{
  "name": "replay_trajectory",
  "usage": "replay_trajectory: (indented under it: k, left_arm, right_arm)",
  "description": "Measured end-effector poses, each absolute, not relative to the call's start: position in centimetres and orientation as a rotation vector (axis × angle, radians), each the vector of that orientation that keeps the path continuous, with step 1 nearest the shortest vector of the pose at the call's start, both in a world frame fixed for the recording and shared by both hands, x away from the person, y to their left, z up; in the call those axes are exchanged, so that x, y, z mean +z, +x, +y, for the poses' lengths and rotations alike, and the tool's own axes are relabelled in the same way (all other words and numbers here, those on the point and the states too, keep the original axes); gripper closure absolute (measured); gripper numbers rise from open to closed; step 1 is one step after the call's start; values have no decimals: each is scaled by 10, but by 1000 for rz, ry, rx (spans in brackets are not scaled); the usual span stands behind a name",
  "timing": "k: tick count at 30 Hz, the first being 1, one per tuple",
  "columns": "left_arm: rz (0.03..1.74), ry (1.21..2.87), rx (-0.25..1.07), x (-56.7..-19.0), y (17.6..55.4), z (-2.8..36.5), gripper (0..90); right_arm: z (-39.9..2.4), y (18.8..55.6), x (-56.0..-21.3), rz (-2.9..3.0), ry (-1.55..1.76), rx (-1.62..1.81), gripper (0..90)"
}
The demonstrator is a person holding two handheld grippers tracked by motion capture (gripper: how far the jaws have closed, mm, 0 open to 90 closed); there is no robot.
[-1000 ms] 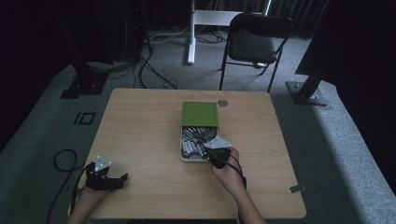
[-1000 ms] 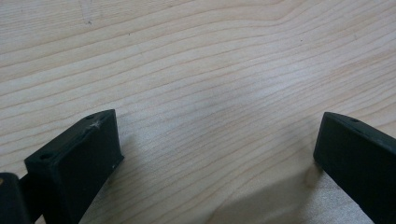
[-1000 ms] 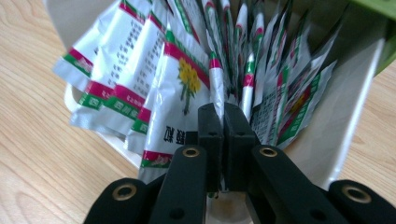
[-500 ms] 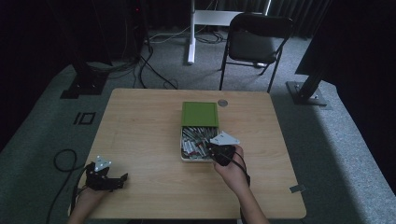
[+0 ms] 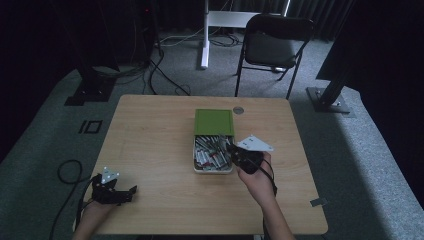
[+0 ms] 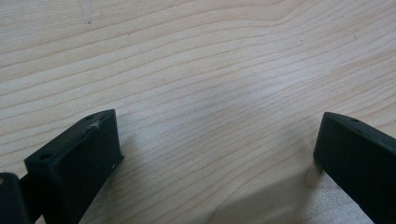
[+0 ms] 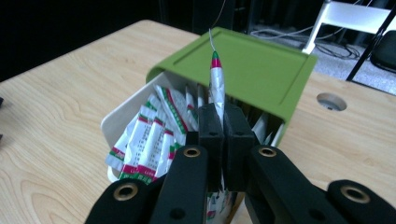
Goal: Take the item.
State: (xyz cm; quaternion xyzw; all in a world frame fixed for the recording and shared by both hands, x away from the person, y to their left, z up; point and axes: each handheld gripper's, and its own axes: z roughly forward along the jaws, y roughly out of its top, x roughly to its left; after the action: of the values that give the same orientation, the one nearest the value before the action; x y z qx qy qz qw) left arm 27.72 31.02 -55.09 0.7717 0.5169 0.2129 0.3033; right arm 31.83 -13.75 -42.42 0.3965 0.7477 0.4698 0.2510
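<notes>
Black right gripper (image 7: 218,128) clamped on one silvery sachet (image 7: 216,88) standing upright, held just above the white box (image 5: 196,152) of sachets mid-table, green lid (image 5: 214,122) slid toward the far end, left gripper (image 6: 219,154) wide apart over bare wooden table (image 5: 150,135) at near left.

The right tongs (image 5: 234,151) are raised on an outstretched forearm, jaws pinched tight together, pointing forward and slightly down. The left tongs (image 5: 131,190) sit low at the near-left corner of the bench (image 5: 150,135), jaws spread wide apart, nothing between them.
</notes>
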Motion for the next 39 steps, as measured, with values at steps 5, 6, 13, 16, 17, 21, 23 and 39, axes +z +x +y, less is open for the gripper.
replay_trajectory:
  k: [5,6,13,16,17,21,23,39]
  left_arm:
    - [1370,2046,565,-551,277,310,14]
    - [1370,2046,565,-551,277,310,14]
    - [1370,2046,564,-551,277,310,14]
    - [1368,2047,566,-551,277,310,14]
    - [1368,2046,566,-551,277,310,14]
    - [1369,2045,566,-551,277,310,14]
    - [1370,2045,565,-551,277,310,14]
    - [1369,2046,565,-551,277,310,14]
  right_arm:
    - [-149,318,-414,1981,1092,1305,885]
    - [-149,318,-414,1981,1092,1305,885]
    - [-180,324,-407,1894,1155,1269,885]
    - [-191,328,-409,1860,1183,1248,885]
    - [-195,330,-410,1852,1191,1232,885]
    - [-208,337,-418,1820,1243,1204,884]
    - [-214,341,-423,1802,1264,1190,884]
    - [-236,370,-469,1820,1375,1028,882]
